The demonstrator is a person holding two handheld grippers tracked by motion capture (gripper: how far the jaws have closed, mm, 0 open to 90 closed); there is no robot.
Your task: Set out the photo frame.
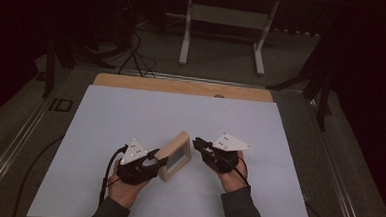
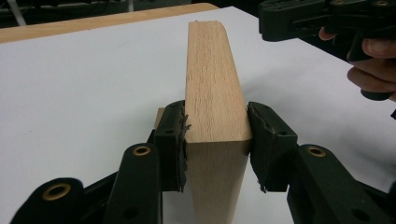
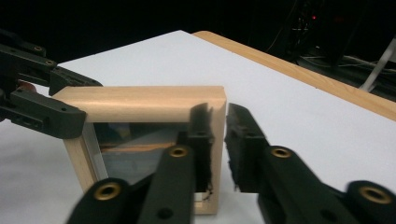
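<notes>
Black jaws of the left gripper rose closest to the lens in the left gripper view, clamped on the near end of the wooden frame, one pad pressed to each broad face. Largest of all was the white table sheet, which covered most of the wooden tabletop. On that sheet, near its middle and toward the person's side, the frame stood on edge, tilted slightly, its glass pane facing the right gripper. That gripper hung just beside the frame's far end, its jaws drawn nearly together with only a narrow gap and nothing between them, not pressing on the wood. Both hands held their grippers low over the sheet.
</notes>
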